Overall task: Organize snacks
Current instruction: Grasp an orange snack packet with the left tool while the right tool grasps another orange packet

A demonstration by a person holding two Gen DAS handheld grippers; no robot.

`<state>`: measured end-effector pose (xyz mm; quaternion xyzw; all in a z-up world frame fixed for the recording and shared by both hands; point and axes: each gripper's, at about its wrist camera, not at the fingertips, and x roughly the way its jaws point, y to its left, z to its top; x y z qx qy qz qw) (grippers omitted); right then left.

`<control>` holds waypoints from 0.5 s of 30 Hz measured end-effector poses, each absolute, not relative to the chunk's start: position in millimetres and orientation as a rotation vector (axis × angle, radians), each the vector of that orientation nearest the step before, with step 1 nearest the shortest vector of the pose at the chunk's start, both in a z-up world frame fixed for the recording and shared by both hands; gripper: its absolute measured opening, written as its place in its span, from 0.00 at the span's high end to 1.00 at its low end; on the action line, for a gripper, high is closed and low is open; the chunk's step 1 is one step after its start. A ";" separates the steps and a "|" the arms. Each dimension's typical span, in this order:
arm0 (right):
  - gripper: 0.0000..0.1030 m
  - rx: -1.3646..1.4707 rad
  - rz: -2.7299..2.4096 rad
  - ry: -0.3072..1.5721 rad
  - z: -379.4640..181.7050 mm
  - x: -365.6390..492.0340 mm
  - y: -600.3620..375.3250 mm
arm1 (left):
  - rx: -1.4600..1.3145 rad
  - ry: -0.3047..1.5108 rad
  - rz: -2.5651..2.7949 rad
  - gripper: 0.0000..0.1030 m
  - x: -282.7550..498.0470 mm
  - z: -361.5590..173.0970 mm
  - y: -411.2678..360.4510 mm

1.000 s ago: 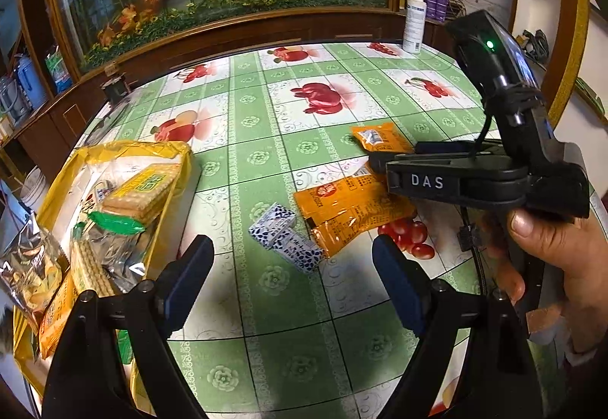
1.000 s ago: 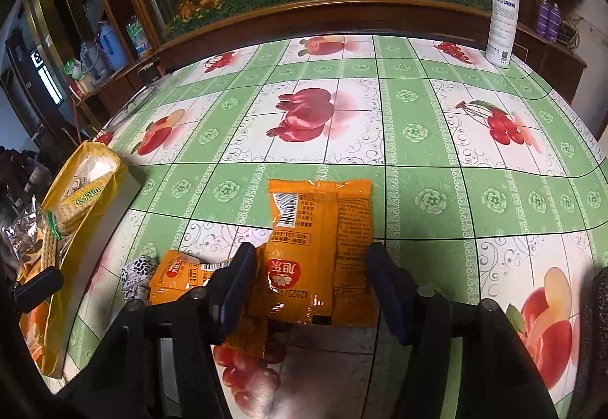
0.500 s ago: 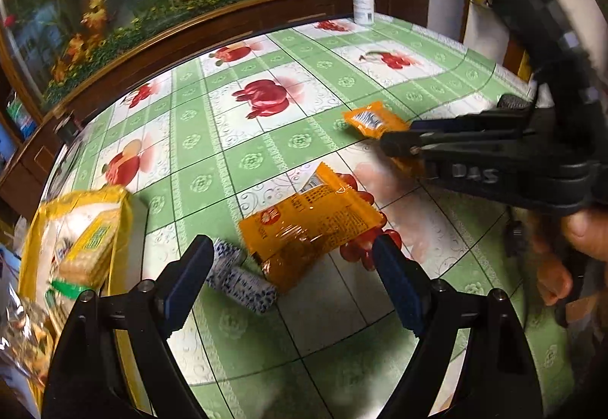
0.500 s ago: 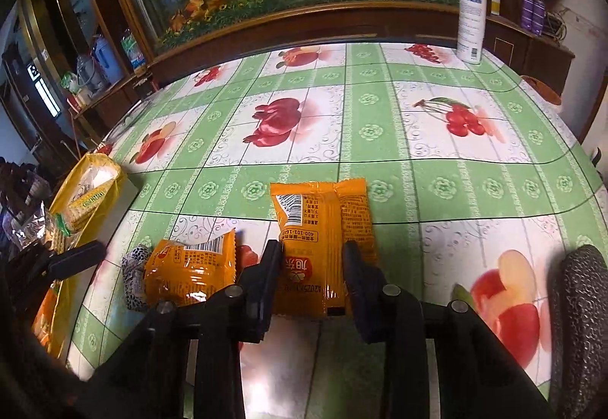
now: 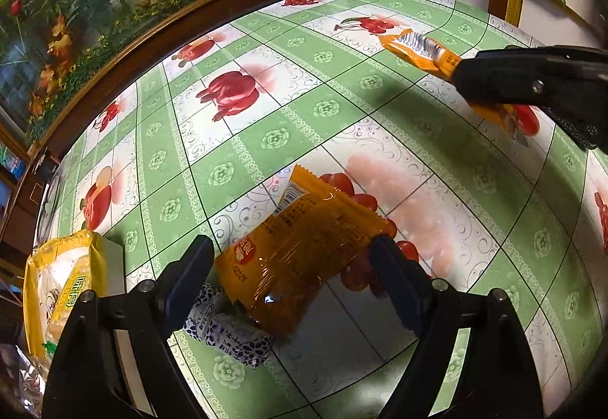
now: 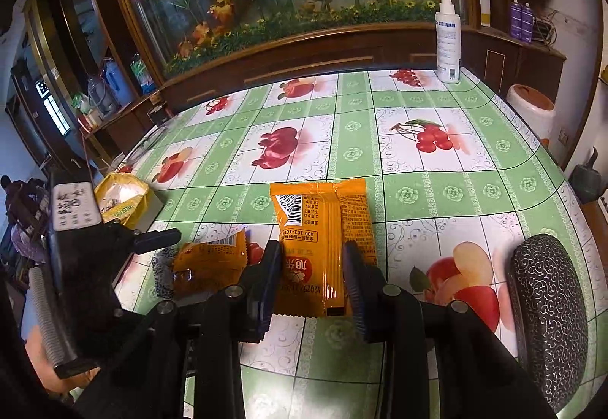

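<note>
My right gripper [image 6: 311,259] is shut on an orange snack packet [image 6: 319,221] and holds it by its near end, barcode side up. In the left wrist view this packet [image 5: 418,50] hangs clear of the table in the right gripper [image 5: 465,76], with its shadow below. My left gripper [image 5: 290,251] is open, its fingers on either side of a second orange packet [image 5: 304,248] lying on the tablecloth, apart from it. A small blue-and-white packet [image 5: 228,335] lies partly under that packet. The right wrist view shows the second packet [image 6: 209,259] at lower left.
A yellow bag [image 5: 60,286] with biscuit packs sits at the table's left edge, also visible as the yellow bag [image 6: 121,194]. A white spray bottle [image 6: 448,38] stands at the far right corner. A dark patterned case [image 6: 547,316] lies near right. The green fruit-print tablecloth [image 5: 266,137] covers the table.
The right gripper closed on the orange packet and lifted it off the table. The left gripper rolled and moved over the second orange packet, staying open.
</note>
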<state>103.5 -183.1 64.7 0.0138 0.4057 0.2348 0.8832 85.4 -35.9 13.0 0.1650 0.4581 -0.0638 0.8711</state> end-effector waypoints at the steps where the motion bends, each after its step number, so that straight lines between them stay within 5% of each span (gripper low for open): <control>1: 0.67 0.031 0.489 0.842 65.6 101.6 -184.0 | 0.334 0.958 -0.138 0.21 84.8 13.1 -35.9; 6: 0.67 0.035 0.487 0.840 66.9 95.2 -186.7 | 0.284 0.965 -0.155 0.55 81.3 14.3 -38.0; 15: 0.67 0.043 0.479 0.833 70.0 83.5 -193.0 | 0.205 0.951 -0.167 0.69 71.6 20.2 -34.2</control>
